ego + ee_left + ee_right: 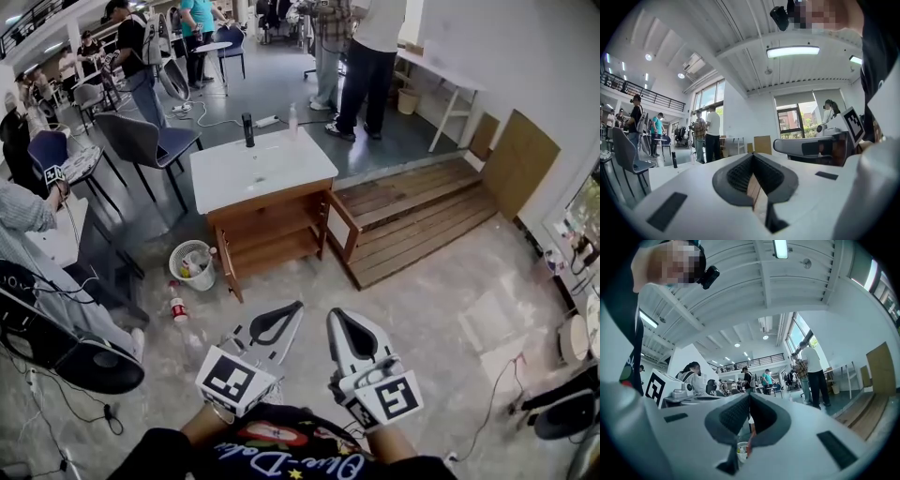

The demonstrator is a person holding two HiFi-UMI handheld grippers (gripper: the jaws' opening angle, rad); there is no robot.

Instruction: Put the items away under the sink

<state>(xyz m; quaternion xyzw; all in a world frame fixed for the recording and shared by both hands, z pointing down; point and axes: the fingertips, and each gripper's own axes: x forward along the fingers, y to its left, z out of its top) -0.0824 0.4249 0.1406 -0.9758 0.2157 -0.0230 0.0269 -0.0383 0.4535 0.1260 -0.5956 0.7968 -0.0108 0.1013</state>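
A white basket of items and a bottle sit on the floor left of centre, just beside the open wooden sink cabinet; low in the frame, the left gripper and right gripper point toward it, both closed and empty

The person holds the white plastic left gripper and the matching right gripper side by side, pointing roughly level. Both pairs of dark-padded jaws are pressed together with nothing between them. Bare forearms show behind.
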